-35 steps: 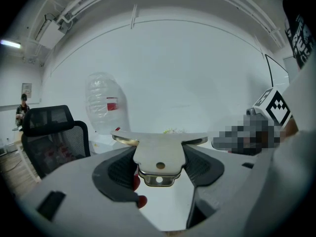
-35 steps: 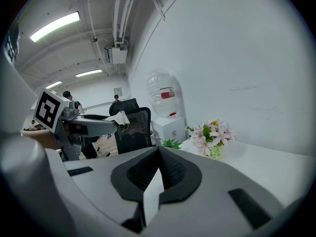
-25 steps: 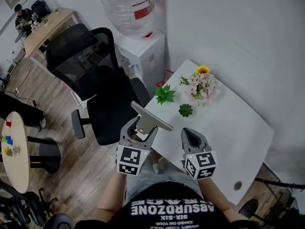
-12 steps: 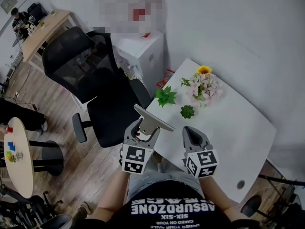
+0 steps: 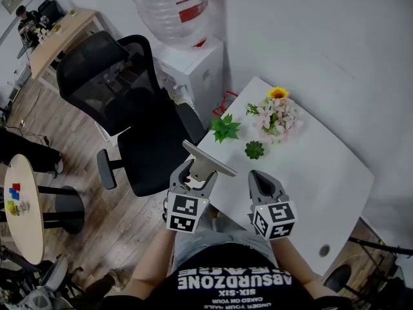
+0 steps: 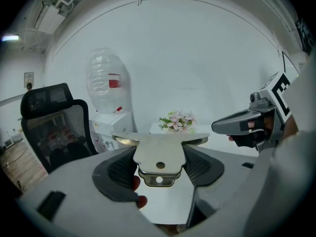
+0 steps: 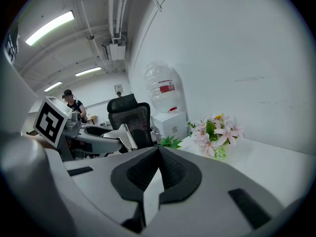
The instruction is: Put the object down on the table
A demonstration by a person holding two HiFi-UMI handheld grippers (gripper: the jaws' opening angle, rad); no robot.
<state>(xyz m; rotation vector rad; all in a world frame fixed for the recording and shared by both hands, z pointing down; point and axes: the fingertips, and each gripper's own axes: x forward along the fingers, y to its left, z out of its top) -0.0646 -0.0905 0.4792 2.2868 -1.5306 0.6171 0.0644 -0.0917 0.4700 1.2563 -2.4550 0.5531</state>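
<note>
Metal bracket [image 6: 158,152] sits clamped in left gripper [image 6: 159,168] jaws, held level; right gripper [image 7: 158,174] jaws together.

Illumination was even and diffuse, supplied by ceiling tube lights [image 7: 49,27]. Shadows were soft. The white table [image 5: 316,173] read bright; the metal bracket [image 6: 159,154] carried faint glare. Both gripper views showed strong fisheye curvature and black corners.

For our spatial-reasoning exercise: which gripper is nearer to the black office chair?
Left. The left gripper, clamped on a metal piece, is just right of the black office chair; the right gripper, shut and empty, is farther right, at the white table's edge.
</note>
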